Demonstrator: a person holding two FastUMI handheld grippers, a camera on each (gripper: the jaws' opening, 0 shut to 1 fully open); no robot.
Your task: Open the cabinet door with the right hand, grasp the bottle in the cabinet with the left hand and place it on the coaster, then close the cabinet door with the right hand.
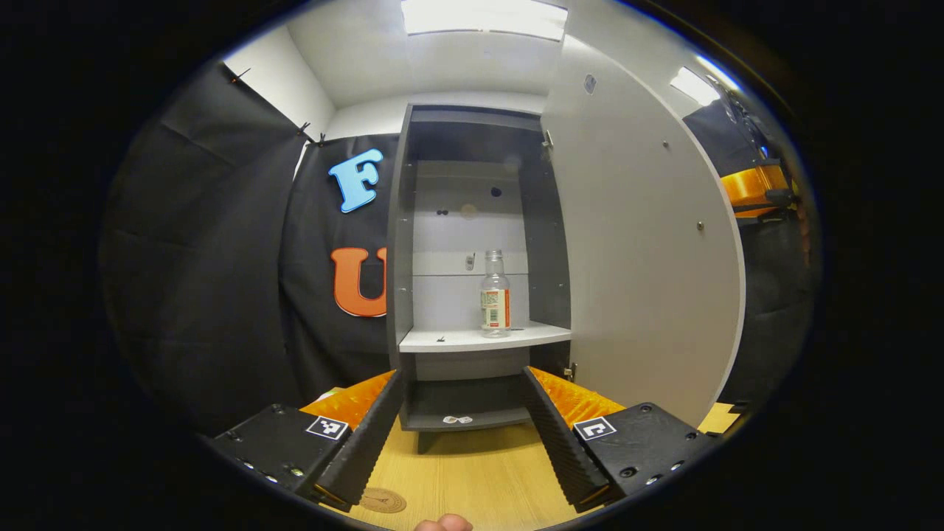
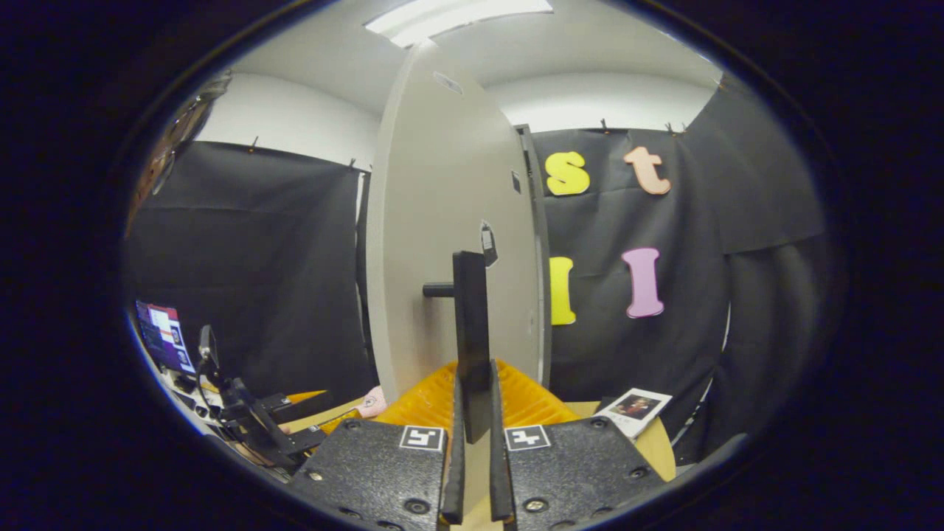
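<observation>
In the left gripper view the cabinet (image 1: 402,243) stands with its door (image 1: 641,243) swung wide to the right. A clear bottle (image 1: 495,295) with an orange and white label stands upright on the white shelf (image 1: 457,340). My left gripper (image 1: 464,431) is open, well short of the cabinet, low over the wooden table. A round brown coaster (image 1: 382,501) lies on the table by its left finger. In the right gripper view my right gripper (image 2: 473,435) is shut on the door's black bar handle (image 2: 469,324), with the grey door (image 2: 442,243) just behind it.
The wooden table (image 1: 479,479) runs up to the cabinet's foot. A lower cabinet shelf (image 1: 464,420) holds a small white item. In the right gripper view a photo card (image 2: 634,408) lies on the table at right, and a screen (image 2: 164,336) and black gear (image 2: 251,420) sit at left.
</observation>
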